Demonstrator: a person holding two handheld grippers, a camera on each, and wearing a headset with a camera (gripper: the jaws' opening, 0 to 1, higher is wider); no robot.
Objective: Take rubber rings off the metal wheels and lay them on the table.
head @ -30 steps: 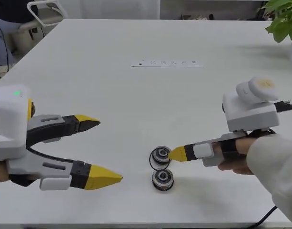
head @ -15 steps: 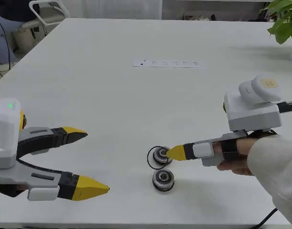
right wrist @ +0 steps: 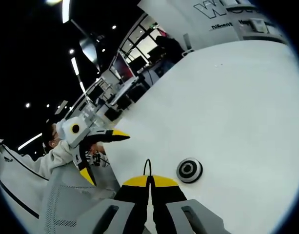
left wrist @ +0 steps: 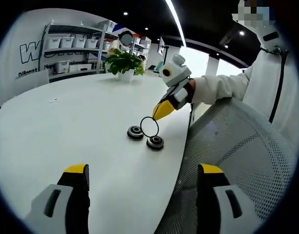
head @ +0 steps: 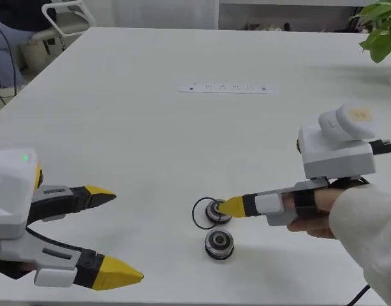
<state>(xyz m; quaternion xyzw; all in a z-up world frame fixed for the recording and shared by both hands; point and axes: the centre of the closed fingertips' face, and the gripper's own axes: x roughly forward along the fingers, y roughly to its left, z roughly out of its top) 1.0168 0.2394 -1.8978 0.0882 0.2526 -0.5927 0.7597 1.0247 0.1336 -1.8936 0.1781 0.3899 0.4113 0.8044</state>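
- A rubber ring is gripped in the clenched right gripper, at a metal wheel.
- The left gripper is held released over the table.

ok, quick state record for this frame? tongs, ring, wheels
right tongs: shut on rubber ring, tip at far wheel
left tongs: open, holding nothing, apart from both wheels
rubber ring: pinched at one edge, stands upright in the left gripper view, looks off its wheel, not yet released
far wheel: on table, beside the ring
near wheel: on table, untouched, dark band round its rim
power strip: far side of table
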